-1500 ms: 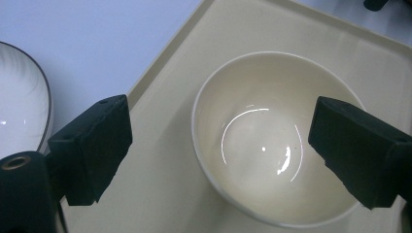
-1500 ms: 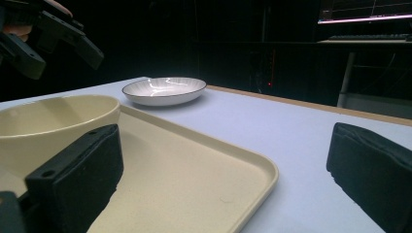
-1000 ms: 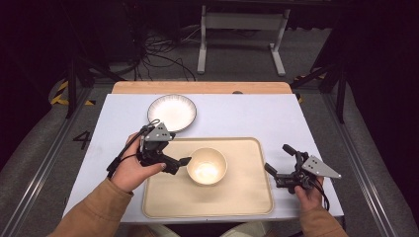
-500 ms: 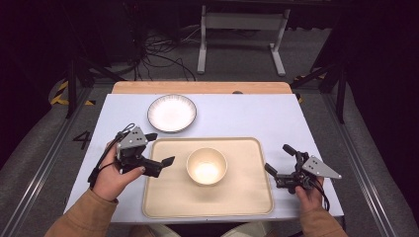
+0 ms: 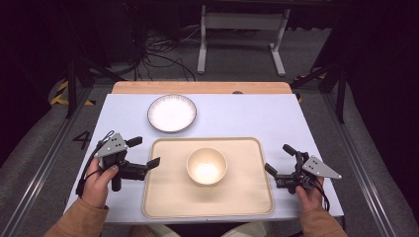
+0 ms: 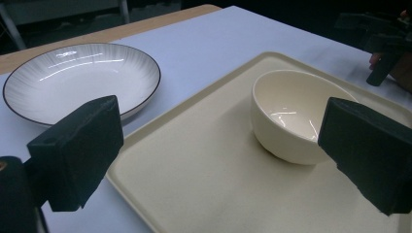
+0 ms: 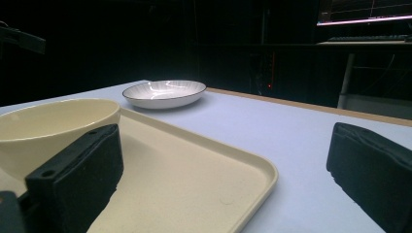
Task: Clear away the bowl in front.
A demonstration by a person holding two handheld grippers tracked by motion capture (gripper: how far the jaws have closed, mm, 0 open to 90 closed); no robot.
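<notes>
1. cream bowl (image 5: 207, 166) sits upright, mouth up, at centre of the high view, on the beige tray (image 5: 163, 197); round, no long axis.
2. left tongs (image 5: 144, 153) lower left, wide apart, empty, pointing right at the bowl, over the tray's left rim.
3. right tongs (image 5: 279, 159) lower right, wide, empty, just off the tray's right rim.
4. white plate (image 5: 172, 113) on the bench (image 5: 247, 113), above the tray.
</notes>
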